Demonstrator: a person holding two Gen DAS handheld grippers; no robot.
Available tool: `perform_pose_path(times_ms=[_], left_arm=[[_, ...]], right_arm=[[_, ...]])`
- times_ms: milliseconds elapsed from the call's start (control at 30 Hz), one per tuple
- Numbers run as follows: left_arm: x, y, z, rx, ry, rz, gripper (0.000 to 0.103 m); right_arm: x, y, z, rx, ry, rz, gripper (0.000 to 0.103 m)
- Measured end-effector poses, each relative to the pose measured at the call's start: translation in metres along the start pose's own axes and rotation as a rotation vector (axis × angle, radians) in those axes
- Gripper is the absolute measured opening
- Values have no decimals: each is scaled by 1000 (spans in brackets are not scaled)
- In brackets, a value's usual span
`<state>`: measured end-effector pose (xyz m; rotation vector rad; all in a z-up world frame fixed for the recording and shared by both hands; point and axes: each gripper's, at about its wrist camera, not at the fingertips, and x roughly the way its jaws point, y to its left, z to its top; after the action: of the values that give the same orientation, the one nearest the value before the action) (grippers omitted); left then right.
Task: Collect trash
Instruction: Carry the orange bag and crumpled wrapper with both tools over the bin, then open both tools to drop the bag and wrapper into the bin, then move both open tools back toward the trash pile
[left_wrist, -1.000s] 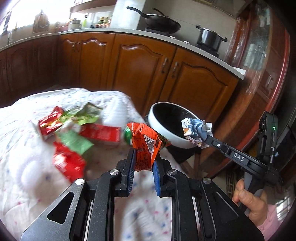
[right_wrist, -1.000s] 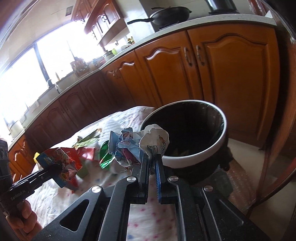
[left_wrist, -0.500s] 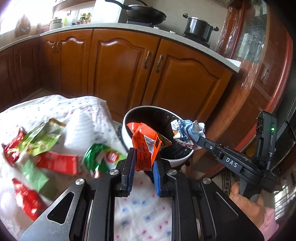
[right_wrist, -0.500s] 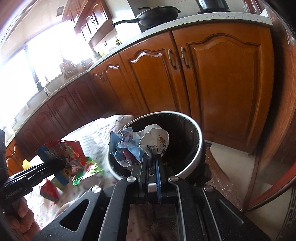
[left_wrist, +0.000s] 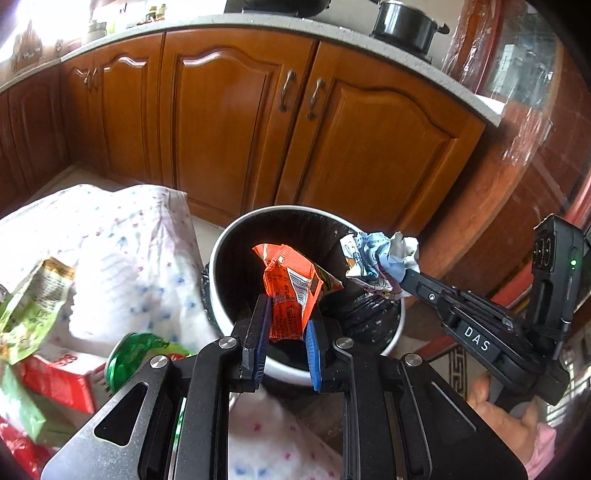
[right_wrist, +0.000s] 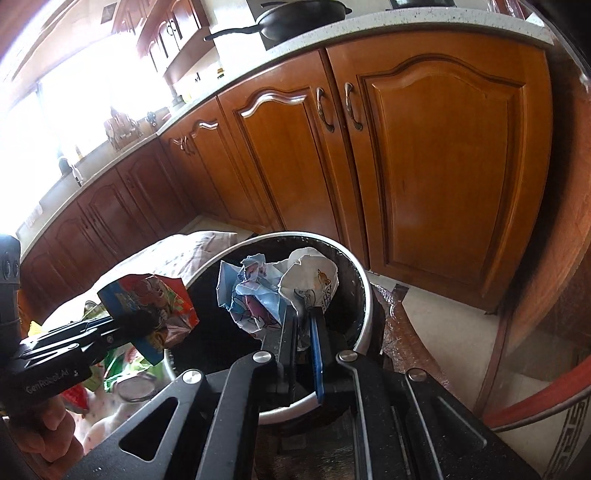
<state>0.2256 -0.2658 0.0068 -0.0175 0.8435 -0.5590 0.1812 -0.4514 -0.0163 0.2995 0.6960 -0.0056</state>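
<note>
"DAS" on right tool (left_wrist: 402, 279); "GenRobot.AI" on left tool (right_wrist: 142, 325)

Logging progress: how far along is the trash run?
Mid-run. In hand: left gripper clamps an orange wrapper, right gripper a crumpled paper wad, both over the bin, unreleased. Left: wrappers on the cloth. Bin contents not visible.

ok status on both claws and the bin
Left claw shut on orange wrapper. Right claw shut on crumpled paper. Both over the bin; nothing blocking it.
</note>
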Motion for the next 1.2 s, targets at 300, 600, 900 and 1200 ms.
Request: perform_pose_path(times_ms=[300,600,900,1200], left_arm=[[20,-4,1,-19,49,22,41],[-2,-3,-6,-25,-1,35,64],[-37,9,-38,-50,-22,33,64],[-71,30,-70,-93,-26,50,64]], right_arm=[[15,-8,3,24,38,11,41],[0,-10,-3,54,3,44,66],[-18,4,-23,73,-12,76,83],[-38,20,-44,94,-28,114,86]])
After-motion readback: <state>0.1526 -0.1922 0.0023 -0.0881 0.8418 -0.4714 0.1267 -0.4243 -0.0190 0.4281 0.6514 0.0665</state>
